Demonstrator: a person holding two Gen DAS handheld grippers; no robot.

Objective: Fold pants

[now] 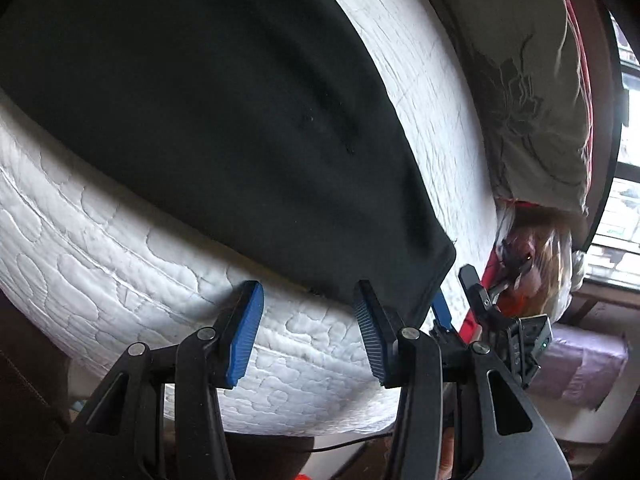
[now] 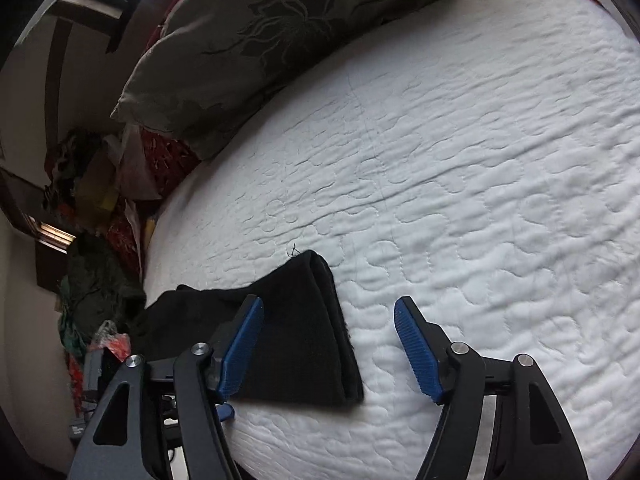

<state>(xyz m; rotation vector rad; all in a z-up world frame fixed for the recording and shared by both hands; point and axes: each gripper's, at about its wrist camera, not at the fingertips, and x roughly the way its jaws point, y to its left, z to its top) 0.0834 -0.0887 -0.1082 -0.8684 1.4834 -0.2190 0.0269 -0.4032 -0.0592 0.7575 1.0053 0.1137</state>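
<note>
A: Pants (image 1: pixel 192 92), black and soft, are seen spread across the white quilted mattress (image 1: pixel 100 240), their hem corner (image 1: pixel 436 256) lying at the mattress's near edge.

B: How are they judged to handle?

A: Light and limp, it is thought; no stiffness is shown, so the cloth would sag wherever it is lifted. A doubled edge is seen at the hem in the right wrist view (image 2: pixel 332 312), and that layered corner is judged the best place to be pinched, both layers together.

B: And the tongs, taken from the left?

A: The left tongs (image 1: pixel 308 332) are held apart above the mattress edge, nothing clamped between the blue pads; the hem corner is just beyond the right-hand pad. The right tongs (image 2: pixel 328 348) are held wide apart over the hem end, the cloth lying below and between the pads but not pressed. No earlier state can be told.

B: Are containers present?

A: None is seen on the mattress. Beyond its far side a floral pillow (image 2: pixel 260 40) is lying, and off the mattress's edge a purple bag (image 1: pixel 580 364) is seen on the floor; its contents cannot be told.
</note>
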